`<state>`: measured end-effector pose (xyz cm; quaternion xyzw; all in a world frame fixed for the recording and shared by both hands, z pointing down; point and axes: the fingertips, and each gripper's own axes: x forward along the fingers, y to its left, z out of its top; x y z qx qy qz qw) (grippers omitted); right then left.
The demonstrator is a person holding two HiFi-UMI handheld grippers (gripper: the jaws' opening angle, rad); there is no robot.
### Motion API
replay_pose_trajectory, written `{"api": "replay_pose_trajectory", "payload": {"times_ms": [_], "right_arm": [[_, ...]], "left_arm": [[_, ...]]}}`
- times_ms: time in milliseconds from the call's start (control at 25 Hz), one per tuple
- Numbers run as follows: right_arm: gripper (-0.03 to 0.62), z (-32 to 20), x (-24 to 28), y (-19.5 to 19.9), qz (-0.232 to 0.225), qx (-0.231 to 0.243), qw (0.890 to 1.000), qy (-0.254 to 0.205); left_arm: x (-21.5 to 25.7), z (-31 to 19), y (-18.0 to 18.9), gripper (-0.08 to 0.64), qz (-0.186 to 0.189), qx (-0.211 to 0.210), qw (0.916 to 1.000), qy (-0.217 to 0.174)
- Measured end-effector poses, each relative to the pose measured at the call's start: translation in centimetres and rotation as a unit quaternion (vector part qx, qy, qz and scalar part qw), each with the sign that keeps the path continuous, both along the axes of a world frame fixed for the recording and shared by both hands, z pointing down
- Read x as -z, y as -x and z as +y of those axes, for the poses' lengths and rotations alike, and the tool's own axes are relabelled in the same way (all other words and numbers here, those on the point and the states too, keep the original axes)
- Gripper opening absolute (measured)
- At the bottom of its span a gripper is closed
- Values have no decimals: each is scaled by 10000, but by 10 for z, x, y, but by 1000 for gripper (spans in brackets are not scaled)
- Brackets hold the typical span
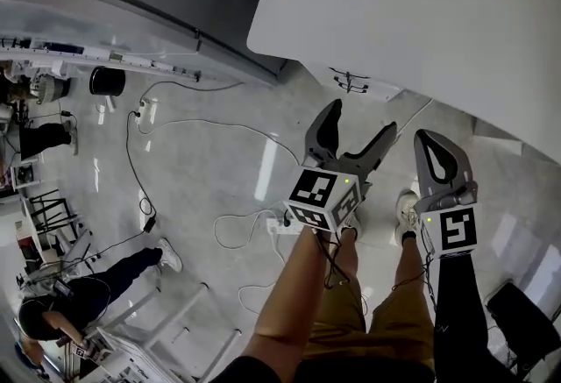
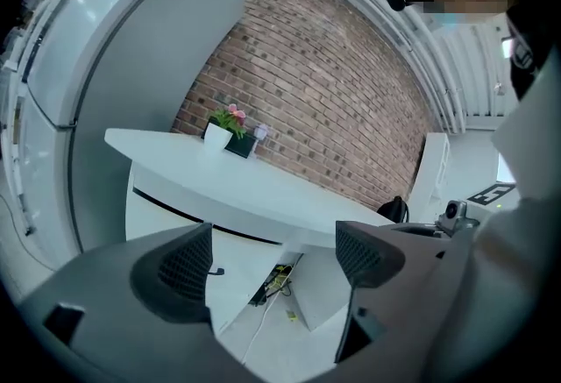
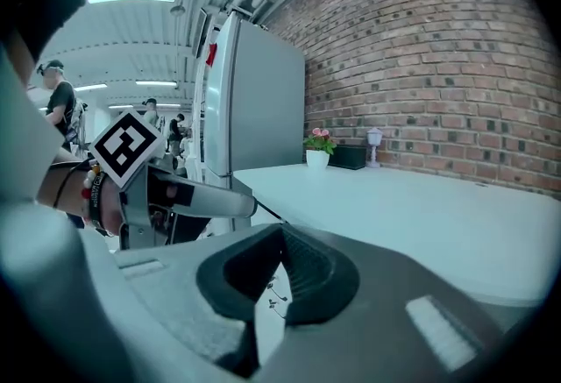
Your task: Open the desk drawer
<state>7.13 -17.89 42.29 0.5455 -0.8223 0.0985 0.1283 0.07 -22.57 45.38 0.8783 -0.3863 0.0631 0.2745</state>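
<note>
Jaws of the left gripper (image 2: 273,254) are spread wide with nothing between them, a setting that suits closing over a handle or an edge. Jaws of the right gripper (image 3: 282,243) are pressed together at the tips and hold nothing, so this unit appears to be idle. Both grippers are held low in front of the person's legs, above the floor (image 1: 202,171) and well apart from the table (image 1: 421,13). The left gripper (image 1: 361,123) points toward the white drawer front (image 1: 377,90) below the tabletop edge, with the right gripper (image 1: 434,149) beside it. In the left gripper view the drawer front (image 2: 166,228) sits directly under the tabletop, marked off by a dark seam (image 2: 175,208). A small dark projection beside the left jaw may be the handle, but it is too small to confirm. A potted plant (image 2: 223,129) stands on the far part of the table, clear of the working side. Judgement: the approach is not yet complete, and neither gripper touches the drawer.
</note>
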Motion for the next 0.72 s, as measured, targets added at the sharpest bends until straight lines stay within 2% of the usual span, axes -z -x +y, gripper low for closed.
{"api": "replay_pose_trajectory", "payload": {"times_ms": [200, 480, 520, 600, 720], "right_arm": [[0, -9, -21, 14, -82, -287, 9996, 15], [0, 4, -52, 23, 316, -315, 9988, 187], [0, 2, -50, 26, 253, -373, 9989, 135], [0, -3, -45, 30, 63, -521, 9986, 14], [0, 0, -50, 29, 31, -552, 9985, 30]], "left_arm": [[-30, -10, 16, 445, 210, -23, 9996, 171], [-66, -20, 47, 431, 1092, 228, 9897, 899], [-70, -22, 51, 406, 1161, 273, 9882, 959], [-77, -25, 60, 279, 1290, 442, 9849, 1069], [-84, -31, 66, 264, 1798, 702, 9718, 1356]]}}
